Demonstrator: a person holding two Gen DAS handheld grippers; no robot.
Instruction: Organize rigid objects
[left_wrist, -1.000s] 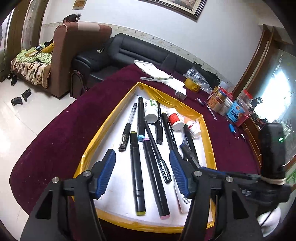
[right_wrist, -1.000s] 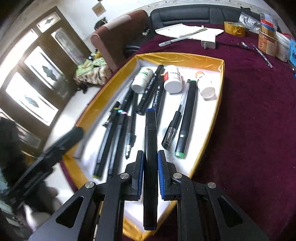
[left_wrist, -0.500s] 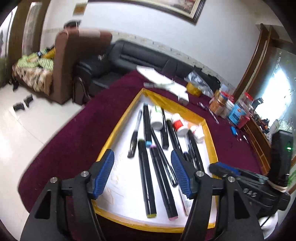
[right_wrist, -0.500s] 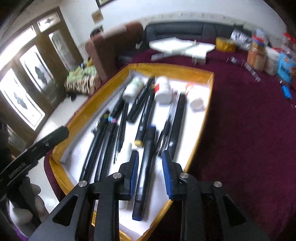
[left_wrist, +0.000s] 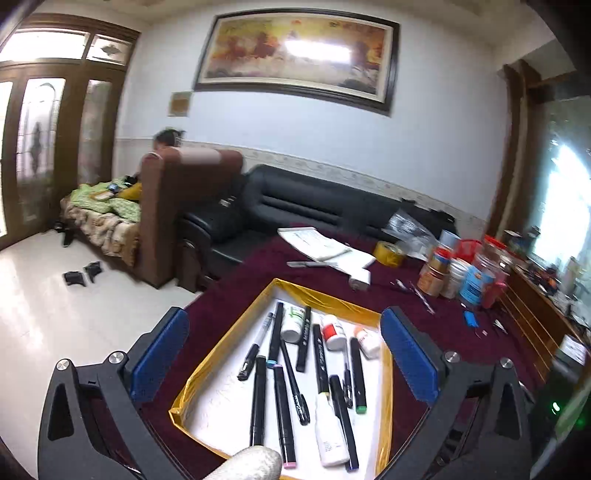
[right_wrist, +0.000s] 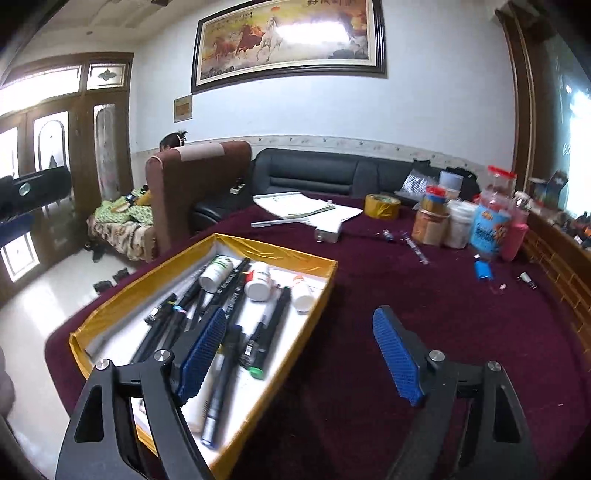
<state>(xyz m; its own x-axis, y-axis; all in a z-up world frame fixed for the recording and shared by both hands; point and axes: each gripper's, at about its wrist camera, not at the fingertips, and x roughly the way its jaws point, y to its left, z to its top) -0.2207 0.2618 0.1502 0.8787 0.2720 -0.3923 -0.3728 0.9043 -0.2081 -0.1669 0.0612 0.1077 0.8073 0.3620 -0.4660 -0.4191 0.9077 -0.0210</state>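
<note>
Living room, maroon surface (left_wrist: 236, 295). Gold-rimmed tray (left_wrist: 229, 339) holds markers (left_wrist: 280, 402), pens, small bottles (left_wrist: 334, 336), laid lengthwise, side by side. My left fingers (left_wrist: 284, 354) just spread wide, empty. My right fingers (right_wrist: 295, 354) just opened, blue-capped marker (right_wrist: 221, 376) released in tray.

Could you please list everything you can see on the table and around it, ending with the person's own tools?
tray: one, gold rim, white floor, on table
markers and pens: about ten, mostly black, lying in tray
small bottles: three, white, far end of tray
tube: one, white, near end of tray
table: one, maroon cloth
papers: white stack, far side
tape roll: one, yellow, beside papers
jars: several, right side
sofa: black, behind table
left claw: open, empty
right claw: open, empty
</note>
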